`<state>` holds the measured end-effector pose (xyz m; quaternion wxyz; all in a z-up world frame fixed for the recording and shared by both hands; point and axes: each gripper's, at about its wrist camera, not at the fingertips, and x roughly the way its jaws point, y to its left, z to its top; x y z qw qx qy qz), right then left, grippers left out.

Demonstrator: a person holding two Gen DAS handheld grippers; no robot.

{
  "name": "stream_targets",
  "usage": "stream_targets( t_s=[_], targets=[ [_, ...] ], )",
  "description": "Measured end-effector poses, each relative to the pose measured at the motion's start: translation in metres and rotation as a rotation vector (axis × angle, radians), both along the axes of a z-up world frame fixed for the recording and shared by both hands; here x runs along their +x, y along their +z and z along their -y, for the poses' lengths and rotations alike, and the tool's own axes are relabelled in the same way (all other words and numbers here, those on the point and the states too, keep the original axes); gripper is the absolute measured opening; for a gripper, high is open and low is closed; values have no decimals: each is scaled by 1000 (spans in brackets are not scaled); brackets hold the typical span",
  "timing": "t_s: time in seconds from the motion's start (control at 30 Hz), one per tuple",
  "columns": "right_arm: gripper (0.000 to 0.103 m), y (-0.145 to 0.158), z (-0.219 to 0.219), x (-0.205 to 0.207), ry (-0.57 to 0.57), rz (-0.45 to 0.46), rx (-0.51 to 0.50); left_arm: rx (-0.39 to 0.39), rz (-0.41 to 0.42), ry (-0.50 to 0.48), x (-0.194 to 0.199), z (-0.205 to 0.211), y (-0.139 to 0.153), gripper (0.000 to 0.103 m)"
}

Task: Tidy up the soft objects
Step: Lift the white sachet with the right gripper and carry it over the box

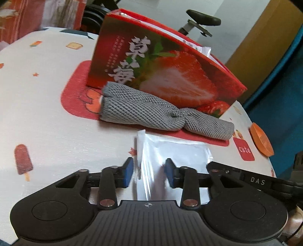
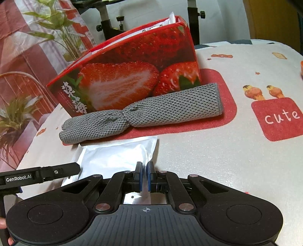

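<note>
Straddling white pouch (image 1: 170,151) edge just before strawberry box (image 1: 161,62): left gripper (image 1: 148,171) parted, empty. Right gripper (image 2: 144,174) nearly closed, grip unclear. Risk: slick film slipping, snagging grey towel (image 2: 140,115).

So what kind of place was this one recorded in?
Most likely a home living or dining room: a table under a cartoon-print tablecloth, a leafy houseplant beside it, and what looks like an exercise bike seat behind the strawberry box.

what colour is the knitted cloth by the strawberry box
Grey cloth, clearest in the right wrist view.
</note>
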<state>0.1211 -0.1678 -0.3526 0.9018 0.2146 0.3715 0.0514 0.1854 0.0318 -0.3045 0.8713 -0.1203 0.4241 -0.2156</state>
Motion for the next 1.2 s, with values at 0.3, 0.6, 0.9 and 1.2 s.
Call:
stream_targets(
  t_s=[0.3, 0.6, 0.9, 1.2],
  targets=[
    [5, 0, 0, 1, 3, 5, -1, -29, -5, 4, 0, -2, -7, 5],
    [4, 6, -2, -3, 18, 45, 24, 40, 75, 11, -8, -1, 5, 2],
    [4, 27, -11, -9, 44, 137, -64, 25, 138, 11, -14, 0, 20, 2],
    [4, 62, -14, -15, 72, 260, -128, -5, 244, 5, -16, -1, 51, 2]
  ],
)
